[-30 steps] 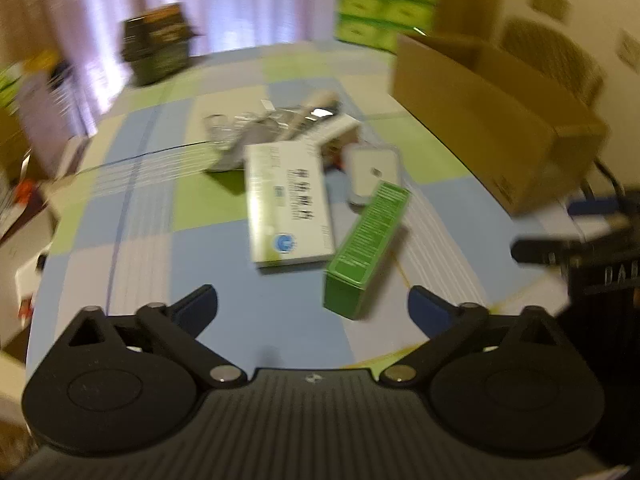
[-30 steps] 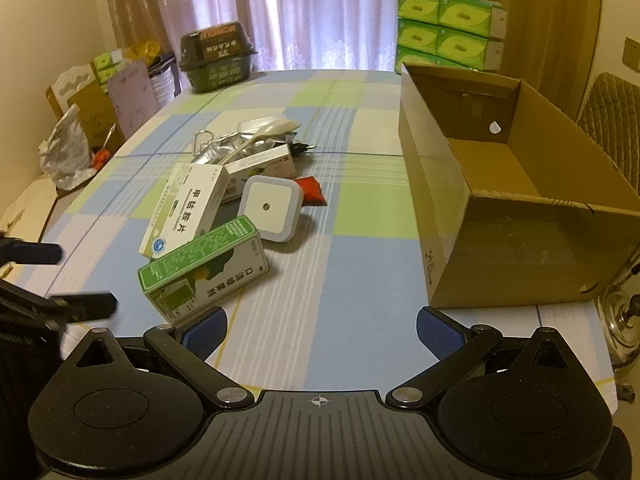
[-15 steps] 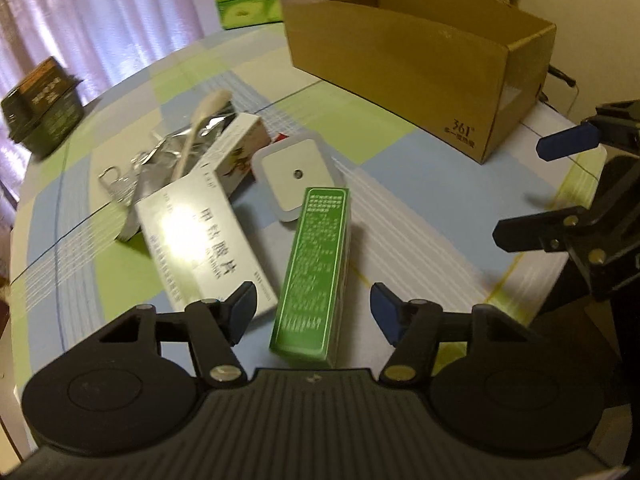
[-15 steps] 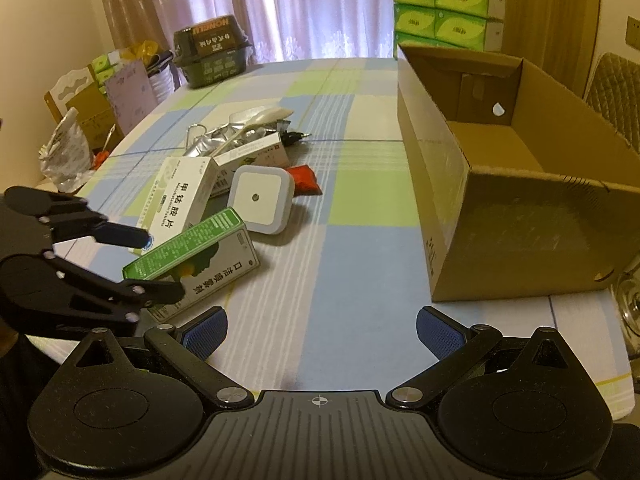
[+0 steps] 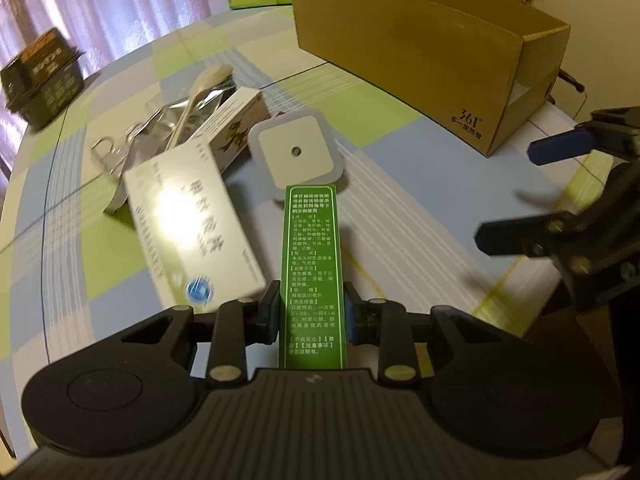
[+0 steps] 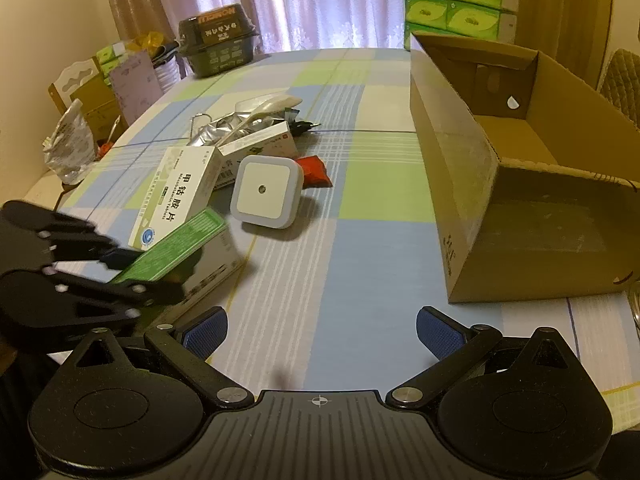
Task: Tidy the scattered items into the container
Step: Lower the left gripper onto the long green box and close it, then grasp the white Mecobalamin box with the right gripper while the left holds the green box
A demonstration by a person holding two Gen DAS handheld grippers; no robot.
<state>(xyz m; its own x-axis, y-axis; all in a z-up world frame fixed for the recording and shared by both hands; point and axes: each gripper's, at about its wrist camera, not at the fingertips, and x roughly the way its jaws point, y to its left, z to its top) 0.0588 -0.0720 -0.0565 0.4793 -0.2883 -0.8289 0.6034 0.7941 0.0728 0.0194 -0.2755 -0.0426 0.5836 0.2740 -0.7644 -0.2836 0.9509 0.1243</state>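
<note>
Left tongs: The left tongs (image 5: 311,314) are squeezed onto the long green box (image 5: 313,272), one pad on each long side, near the end closest to the camera.

Green box: It sits in the lower middle of the left wrist view and sticks out forward. In the right wrist view it is at the left of the frame (image 6: 176,246). I cannot tell if its far end is up off the surface (image 6: 360,264) yet.

Right tongs: The right tongs (image 6: 320,332) are spread wide apart with nothing between them. They hang over a bare part of the surface at the bottom of the frame.

Cardboard box: The cardboard box (image 6: 520,184) lies at the right of the right wrist view, with its open side up. It looks empty inside.

Other things: A white box (image 6: 180,192), a square white light (image 6: 266,190), a small red packet (image 6: 314,170) and some silver foil (image 6: 224,128) lie close together in the middle left.

How to do it well: Keep a firm squeeze, because the hold is near one end and the long box could tip down. Lift it straight up first, so it does not push the white box or the light beside it. Then carry it right, over the cardboard wall, go low and let go.
</note>
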